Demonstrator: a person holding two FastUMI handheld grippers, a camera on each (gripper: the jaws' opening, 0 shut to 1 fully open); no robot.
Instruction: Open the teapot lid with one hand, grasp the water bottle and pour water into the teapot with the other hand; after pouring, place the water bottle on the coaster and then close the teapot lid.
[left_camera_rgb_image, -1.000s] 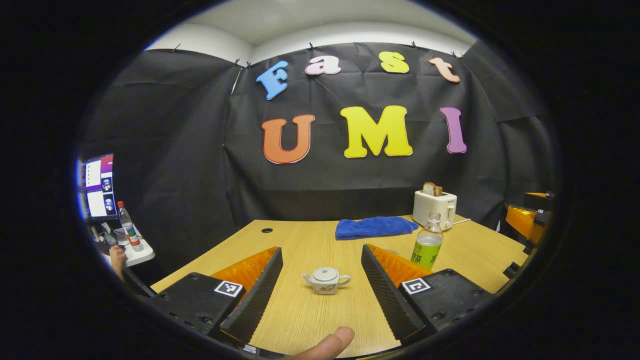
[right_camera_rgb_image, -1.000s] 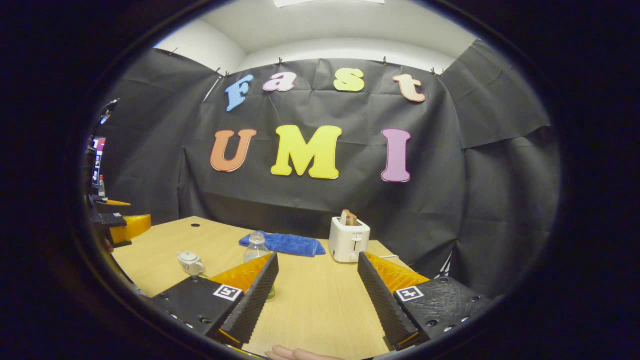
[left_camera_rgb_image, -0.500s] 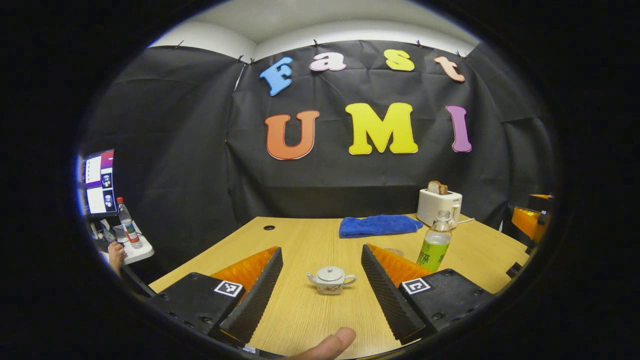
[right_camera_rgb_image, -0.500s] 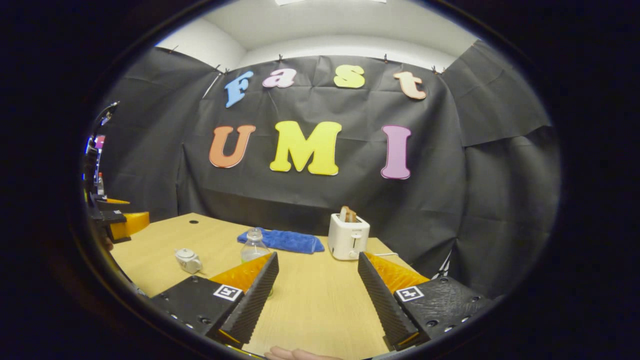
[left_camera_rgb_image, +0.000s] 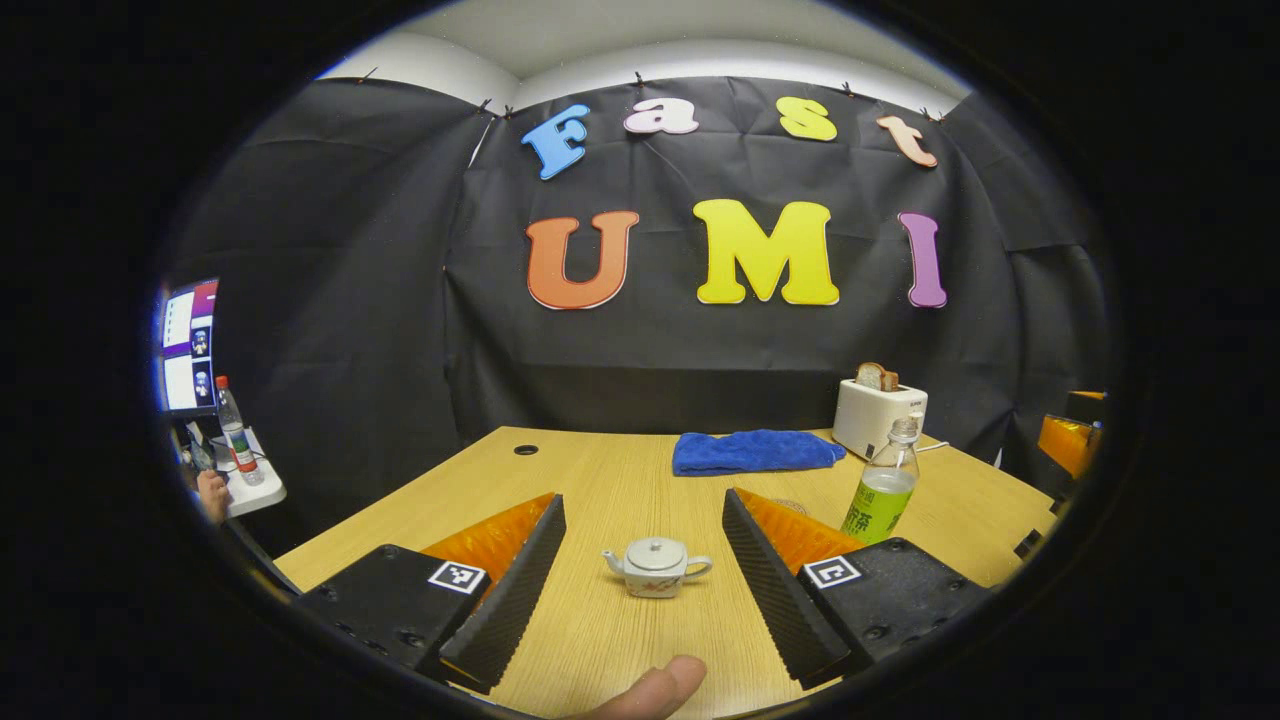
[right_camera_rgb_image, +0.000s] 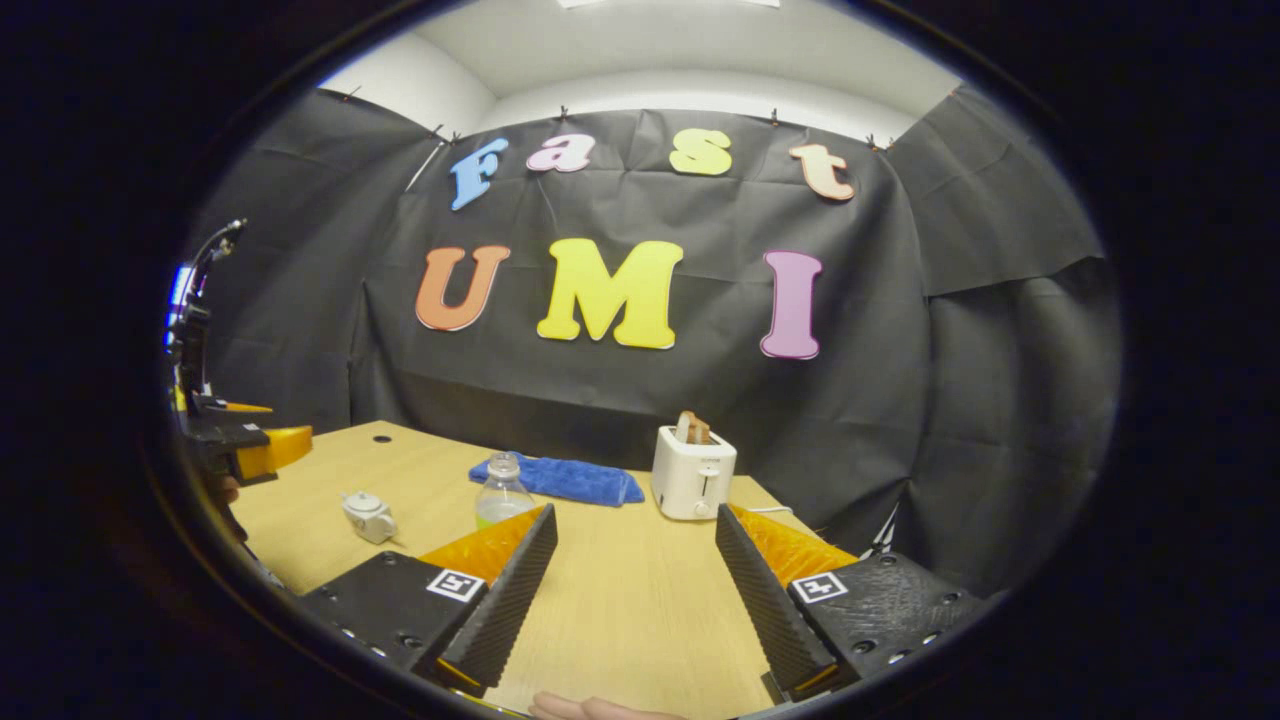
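Two grippers hang wide apart and empty above the table (left_camera_rgb_image: 600, 640), so the lid-opening step looks not yet begun. Low centre in the left gripper view, the left gripper (left_camera_rgb_image: 642, 560) frames the teapot (left_camera_rgb_image: 655, 567), lid on; next it must descend onto the knob. Farther right stands the water bottle (left_camera_rgb_image: 883, 483), partly filled with pale liquid. The right gripper (right_camera_rgb_image: 632, 575) sits low centre, the bottle left of it.

Recording booth in a lab: black cloth walls (right_camera_rgb_image: 960, 330), 1 wooden table (right_camera_rgb_image: 640, 600), monitor (left_camera_rgb_image: 187, 347) at the side.
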